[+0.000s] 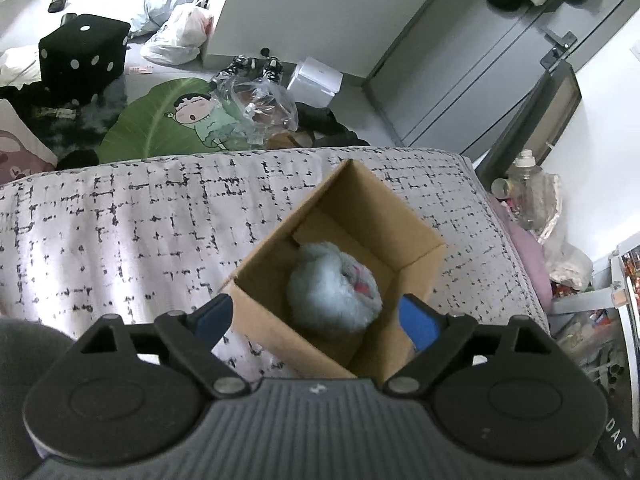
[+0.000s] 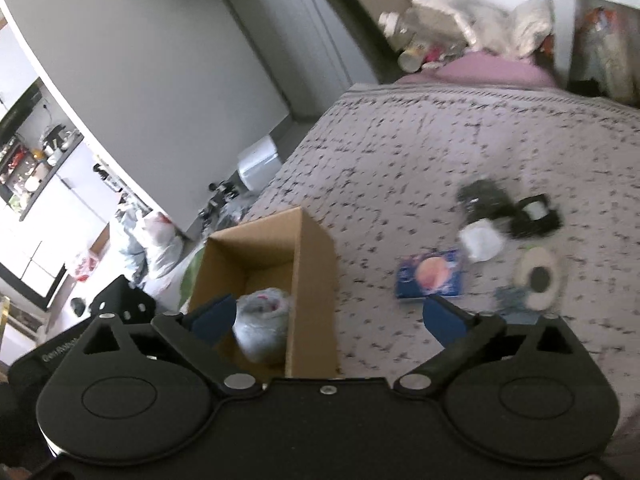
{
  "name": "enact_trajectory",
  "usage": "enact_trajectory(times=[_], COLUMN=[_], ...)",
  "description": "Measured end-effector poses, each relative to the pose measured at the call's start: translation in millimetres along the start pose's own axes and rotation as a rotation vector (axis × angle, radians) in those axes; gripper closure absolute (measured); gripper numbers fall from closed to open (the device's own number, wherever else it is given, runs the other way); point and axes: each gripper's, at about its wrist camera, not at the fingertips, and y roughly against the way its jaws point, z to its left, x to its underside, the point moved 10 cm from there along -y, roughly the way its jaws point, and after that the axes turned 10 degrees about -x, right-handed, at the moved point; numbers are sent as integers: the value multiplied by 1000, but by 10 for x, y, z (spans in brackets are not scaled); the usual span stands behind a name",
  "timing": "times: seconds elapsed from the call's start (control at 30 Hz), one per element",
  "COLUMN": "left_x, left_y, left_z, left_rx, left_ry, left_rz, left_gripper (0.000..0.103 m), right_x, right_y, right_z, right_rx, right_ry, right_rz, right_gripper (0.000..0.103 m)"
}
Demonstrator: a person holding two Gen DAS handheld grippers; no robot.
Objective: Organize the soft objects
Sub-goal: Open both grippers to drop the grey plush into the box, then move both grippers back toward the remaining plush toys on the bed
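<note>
Bed (image 1: 120,220) with grey checked cover carrying the work, seen in both wrist views. Open cardboard box (image 1: 340,236) standing on the cover toward the near side, upright, flaps not visible.

Progress, as judged: partly done. One soft object, a pale blue fluffy plush (image 1: 334,286) with a pink patch, lying on the box floor, apart from both grippers. Left to sort, in the right wrist view: a loose cluster on the cover, right of the box and well apart from it, comprising a dark bundle (image 2: 486,196), a blue packet (image 2: 430,274), a white soft lump (image 2: 480,242) and a round pale item with dark centre (image 2: 538,274). Motion blur there; identities uncertain.

Left gripper (image 1: 320,320) spread wide above the box mouth, holding nothing, touching nothing visible; plush directly below, between the fingers.

Right gripper (image 2: 334,316) also spread wide and empty, hovering over the right wall of the box.
</note>
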Motion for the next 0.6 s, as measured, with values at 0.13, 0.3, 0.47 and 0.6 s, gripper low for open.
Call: enact_trajectory(times=[0.13,0.3,0.47,0.6], left_x=[104,269,443,574], left_y=[125,247,359,451], left_z=[-106,-268,-449,-617], left_rx=[6,15,31,41], left_ry=[-42,-86,-127,-171], left_rz=[-16,-15,3,-1], left_gripper=[14,14,14,14], right_x=[3,-47,-102,-134], right_y=[183,472,752,895], right_z=[-216,-523,-814,-973], right_rx=[30,84,126,132], right_ry=[-31,-36,-52,-72], right_rz=[-10,-35,-61,-74], right_gripper=[1,0,0,0])
